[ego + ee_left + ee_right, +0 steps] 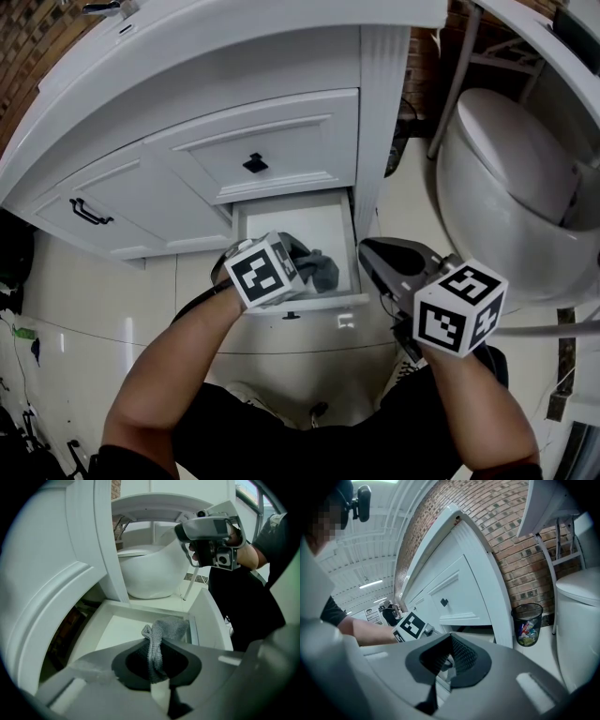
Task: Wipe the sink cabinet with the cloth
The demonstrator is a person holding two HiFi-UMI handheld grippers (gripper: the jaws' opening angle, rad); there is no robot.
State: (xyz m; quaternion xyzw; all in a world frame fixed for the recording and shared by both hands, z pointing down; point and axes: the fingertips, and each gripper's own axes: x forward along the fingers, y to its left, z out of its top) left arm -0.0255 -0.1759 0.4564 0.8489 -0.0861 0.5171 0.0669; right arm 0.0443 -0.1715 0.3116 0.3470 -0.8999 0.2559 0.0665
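Observation:
The white sink cabinet (281, 141) has its bottom drawer (292, 225) pulled open. My left gripper (302, 262) hangs over the drawer's front right part, shut on a grey cloth (319, 269). In the left gripper view the cloth (165, 629) runs out from between the jaws of the left gripper (155, 644) and bunches above the drawer (124, 627). My right gripper (371, 251) is just right of the drawer front, jaws together and empty. It points at the cabinet (461, 592) in the right gripper view, where the right gripper (451, 644) holds nothing.
A white toilet (516, 178) stands close on the right of the cabinet. A mesh waste bin (527, 623) with litter sits by the brick wall between them. The upper drawer (258, 155) and a left door with a black handle (91, 212) are closed.

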